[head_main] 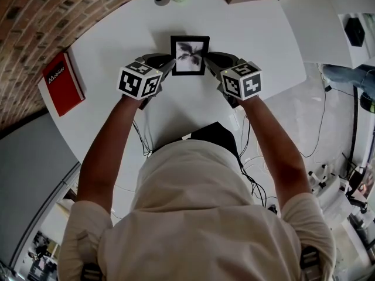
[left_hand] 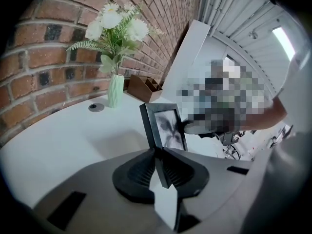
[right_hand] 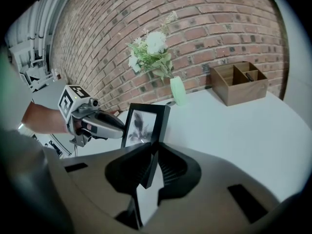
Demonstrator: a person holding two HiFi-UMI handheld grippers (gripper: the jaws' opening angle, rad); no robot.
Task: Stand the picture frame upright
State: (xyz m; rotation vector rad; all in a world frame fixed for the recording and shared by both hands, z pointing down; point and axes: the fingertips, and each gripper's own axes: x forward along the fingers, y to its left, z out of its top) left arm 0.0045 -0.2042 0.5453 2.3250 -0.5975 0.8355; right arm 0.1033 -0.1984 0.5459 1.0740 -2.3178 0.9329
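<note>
While the head view alone takes in both arms at once, with the left claw (head_main: 168, 64) and the right claw (head_main: 211, 63) on either side of the black rectangular picture frame (head_main: 190, 55) over the middle of the round white desk (head_main: 117, 34), each gripper view shows its own grip closely; in the left gripper view the jaws are pressed narrow on the frame's near side edge; in the right gripper view they pinch the opposite edge likewise, and the left claw's grey body covers the frame's far edge; the frame is near upright between them, print towards the person, though whether its lower edge rests on the desk I cannot tell. Only the head view shows the red hardback book (head_main: 61, 84) near the desk's left rim, well apart; the right gripper view shows the compartments of the brown wooden organiser box (right_hand: 241, 82) against the red brick wall (right_hand: 195, 23), with the pale green vase of white flowers (right_hand: 178, 90) near it; the left gripper view adds a small grey round disc (left_hand: 96, 107) in the desk just beside the vase.
</note>
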